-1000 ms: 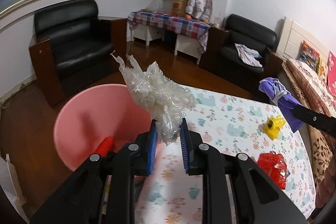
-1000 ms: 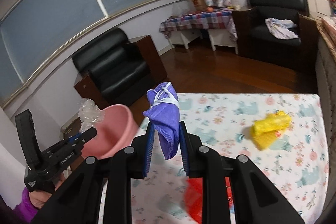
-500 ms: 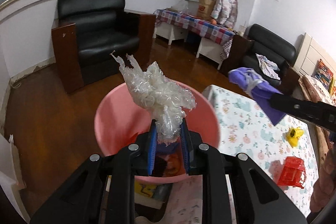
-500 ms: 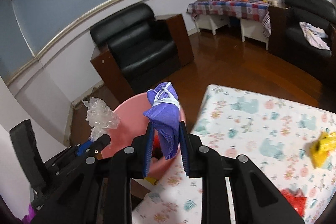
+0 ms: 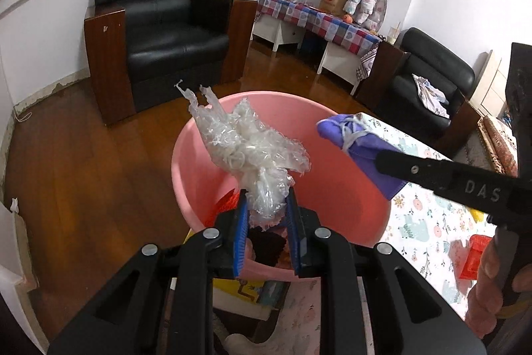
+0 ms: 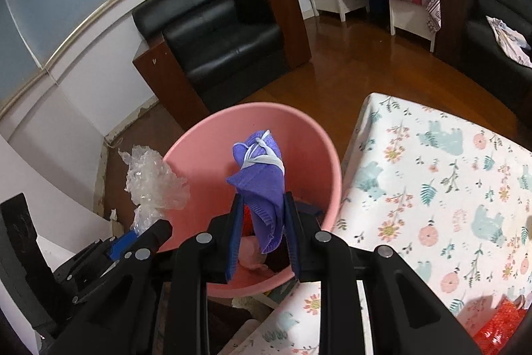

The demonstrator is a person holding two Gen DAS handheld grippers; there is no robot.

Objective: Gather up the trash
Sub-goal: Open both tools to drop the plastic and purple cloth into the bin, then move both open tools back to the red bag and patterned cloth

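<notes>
A pink plastic bin (image 5: 199,162) stands on the floor at the table's left end; it also shows in the right wrist view (image 6: 212,142), with trash inside. My left gripper (image 5: 267,215) is shut on a crumpled clear plastic wrap (image 5: 249,148) and holds it over the bin. My right gripper (image 6: 261,222) is shut on a folded purple face mask (image 6: 261,175), also over the bin. The mask (image 5: 355,145) and the wrap (image 6: 149,182) each show in the other view.
The table with a floral cloth (image 6: 432,188) lies to the right of the bin. A red wrapper (image 5: 473,258) lies on it. A black armchair (image 5: 159,29) stands behind the bin on the wooden floor. A second armchair (image 5: 429,88) is at the back right.
Both grippers have swung left from above the table to above the pink bin, each still holding its piece of trash. The right gripper has come close beside the left one.
</notes>
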